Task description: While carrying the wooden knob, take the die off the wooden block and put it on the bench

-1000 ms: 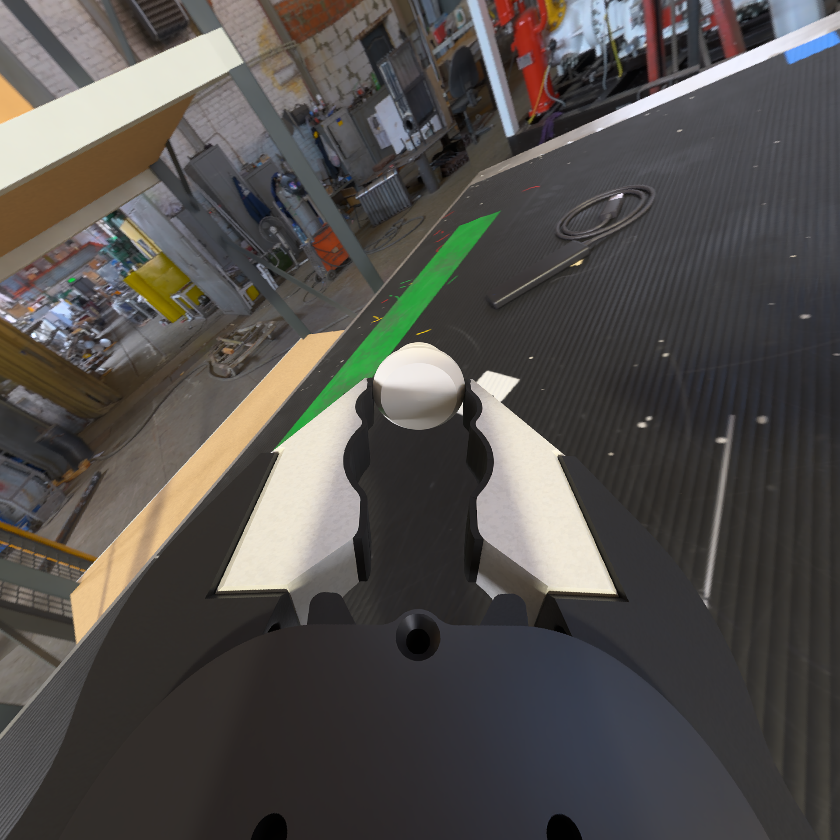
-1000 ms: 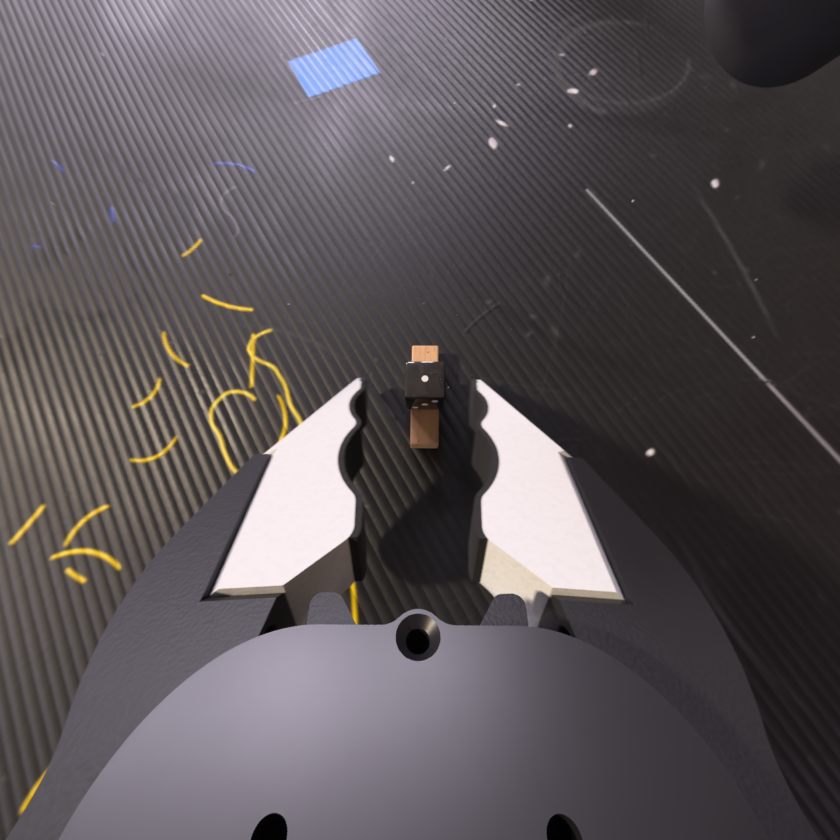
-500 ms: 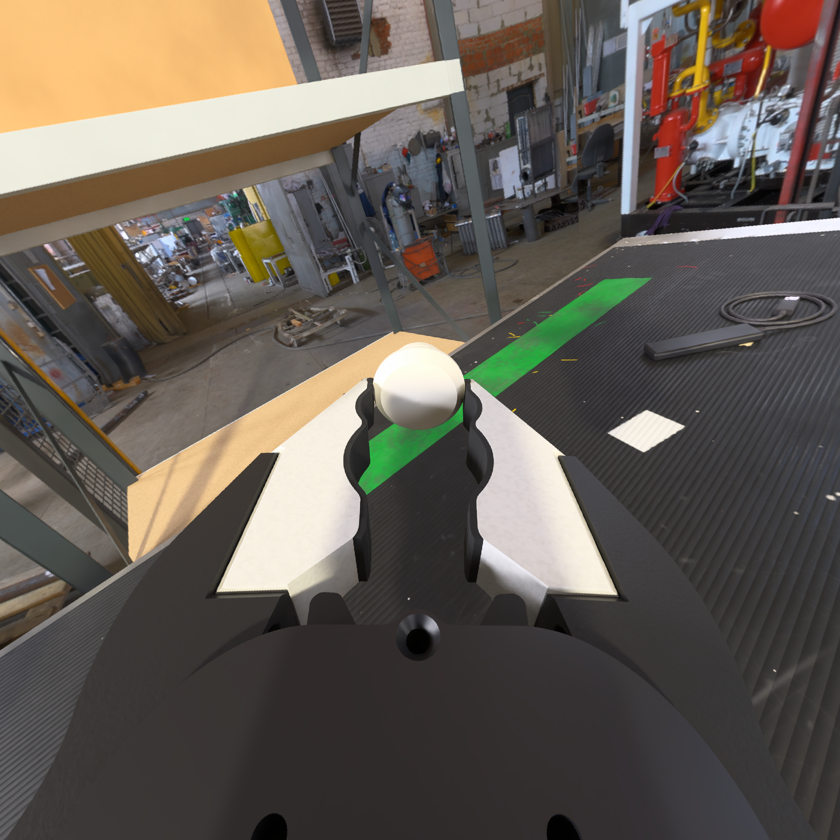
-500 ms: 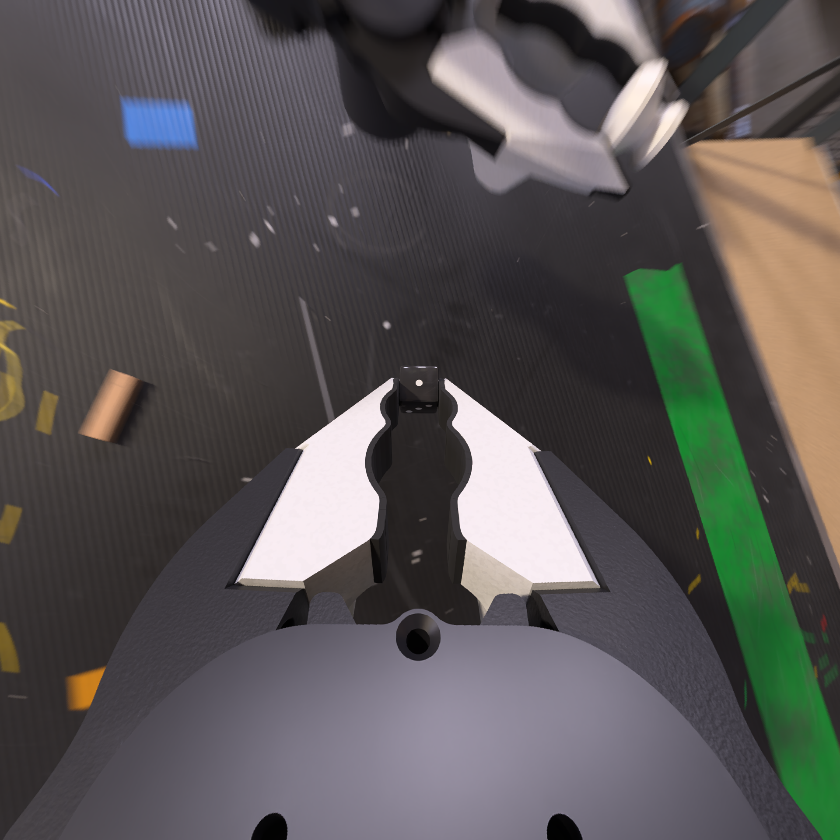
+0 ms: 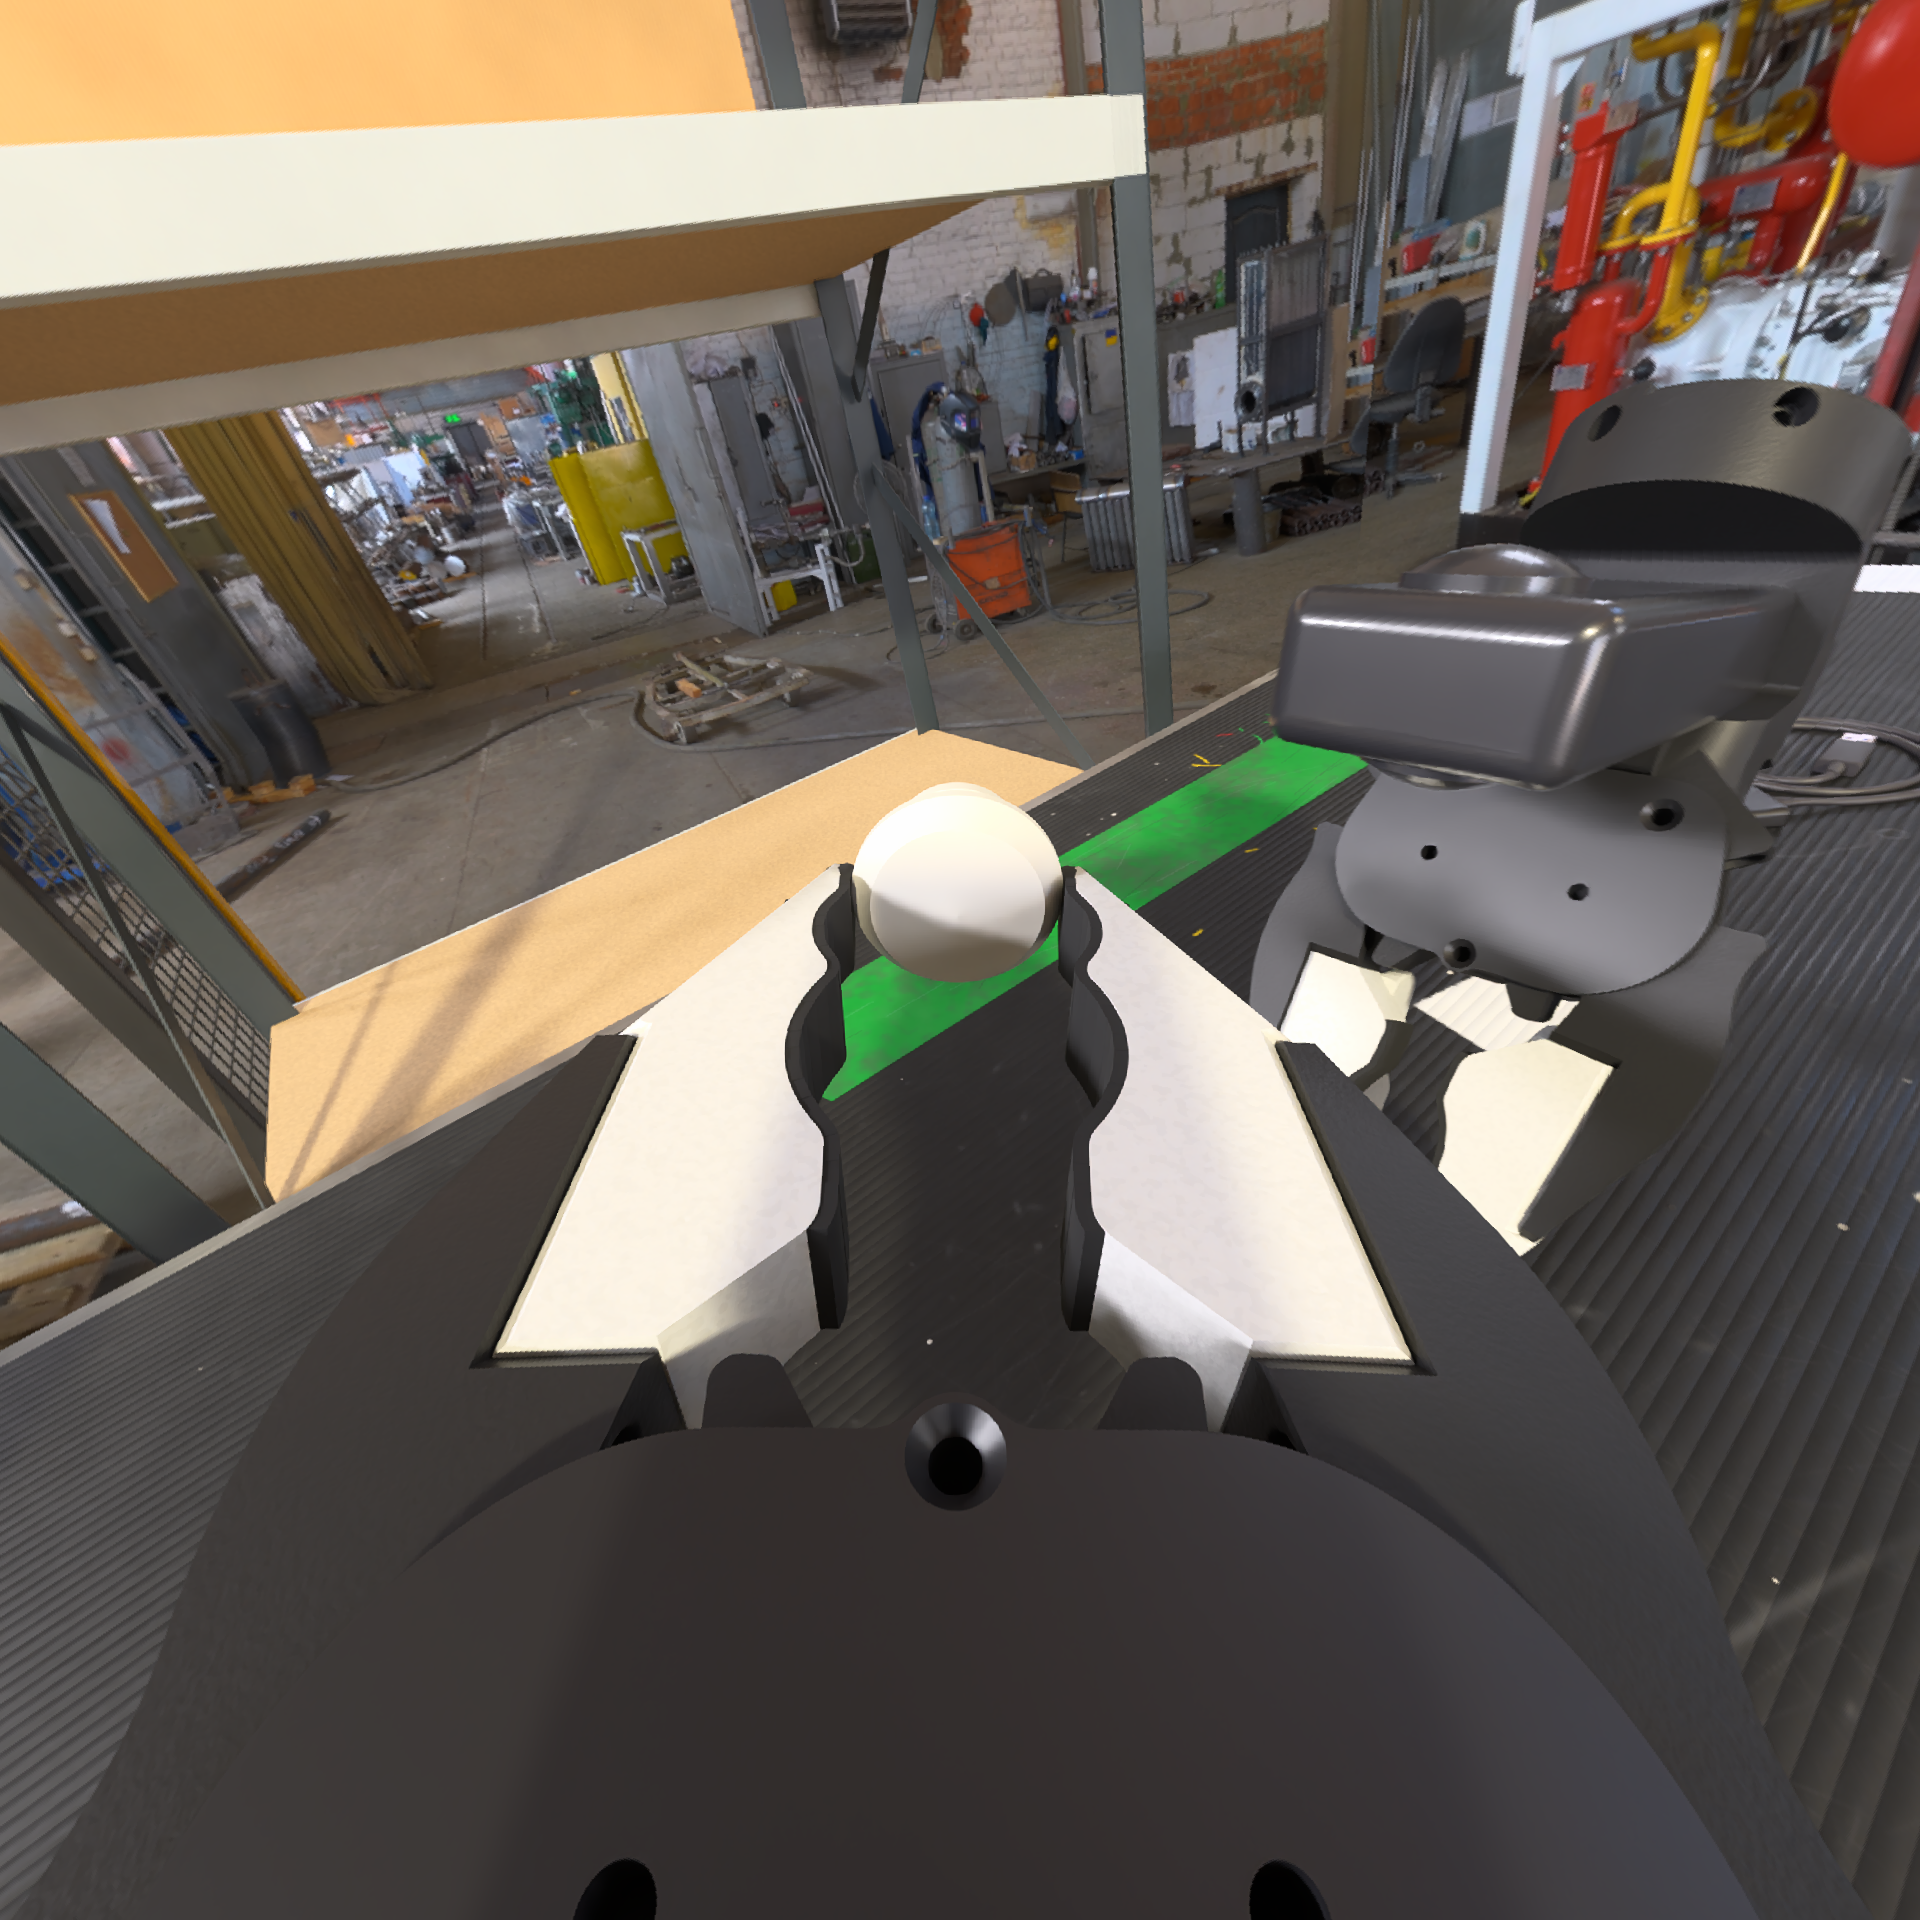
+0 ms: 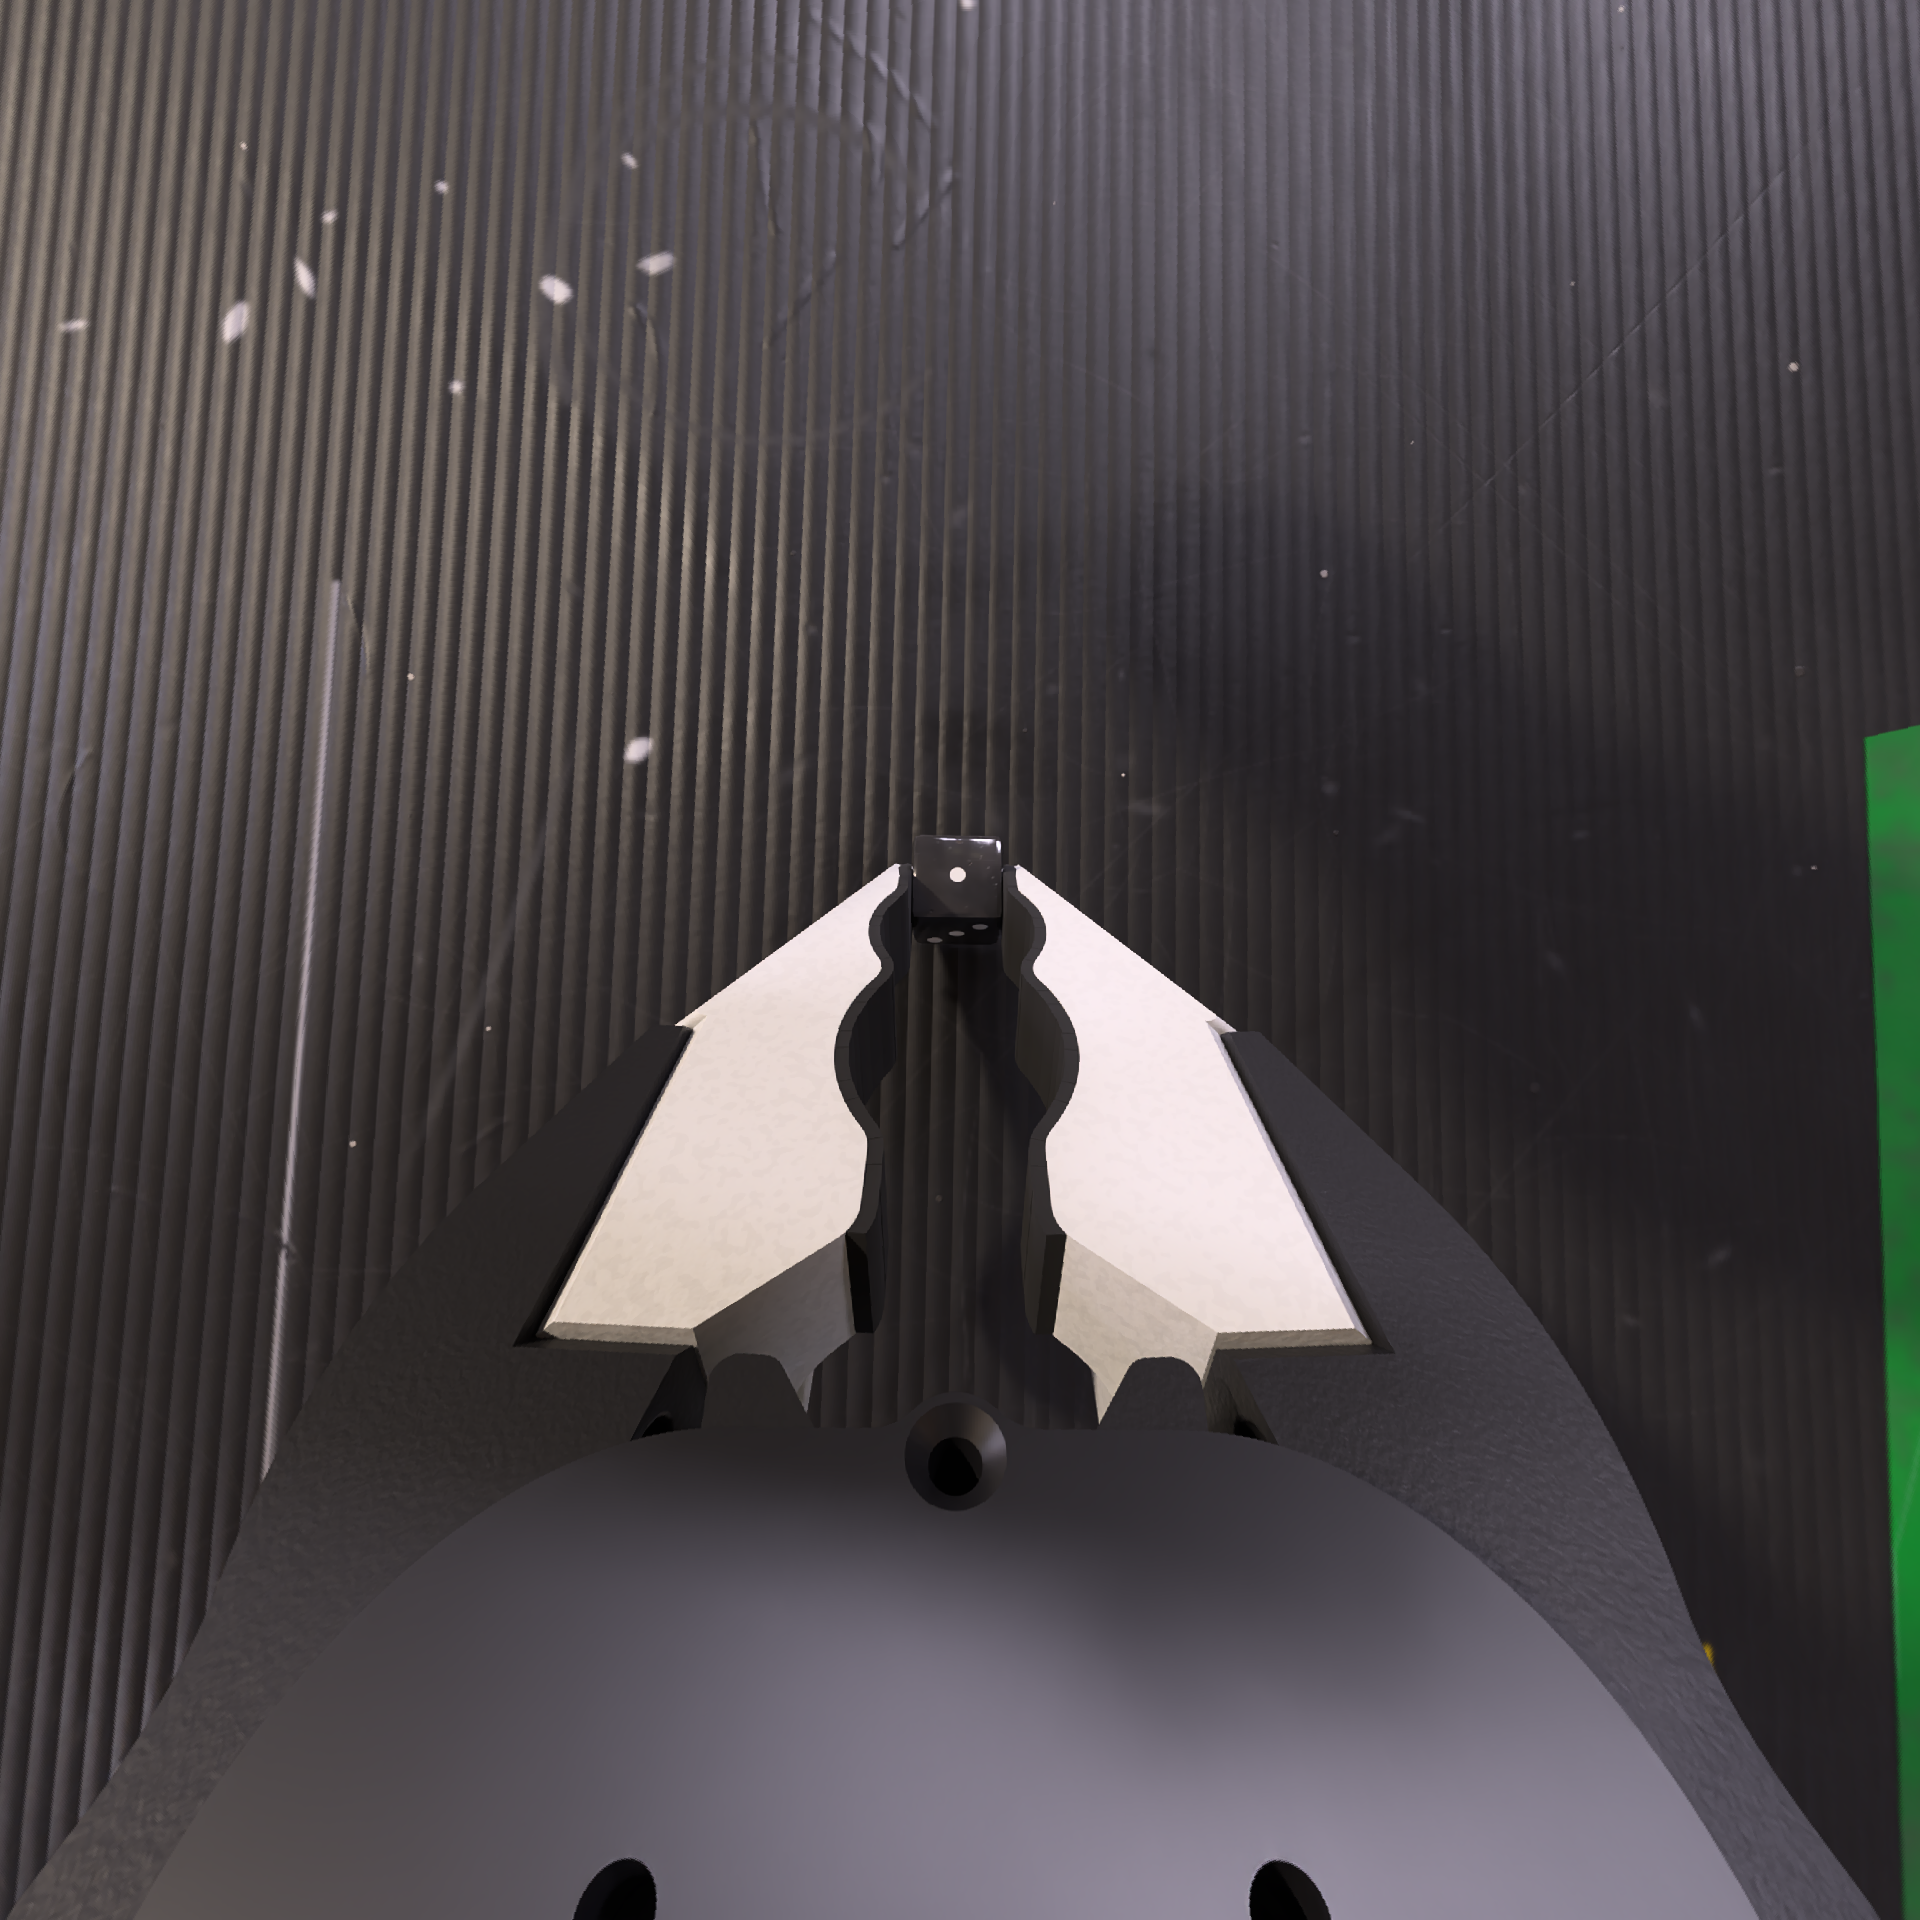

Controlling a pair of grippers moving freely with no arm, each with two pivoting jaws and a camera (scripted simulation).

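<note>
My left gripper (image 5: 954, 920) is shut on the pale round wooden knob (image 5: 956, 878) and holds it at the fingertips, above the bench's left edge. My right gripper (image 6: 956, 899) is shut on the small black die (image 6: 956, 878), pinched at the very fingertips and held over the black ribbed bench mat (image 6: 1351, 520). In the left wrist view the right gripper shows close on the right, its white fingers (image 5: 1512, 1122) pointing down at the mat (image 5: 1714, 1351). The wooden block is not in view.
A green tape strip (image 6: 1891, 1143) runs along the mat's edge and also shows in the left wrist view (image 5: 1195, 821). A tan board (image 5: 520, 997) lies beyond it. A shelf (image 5: 520, 187) hangs over the left. A cable (image 5: 1860, 769) lies far right.
My right gripper shut on the die, took it off the wooden block and carried it toward the green strip. It now shows in the left wrist view. My left gripper tilted up, still holding the knob.
</note>
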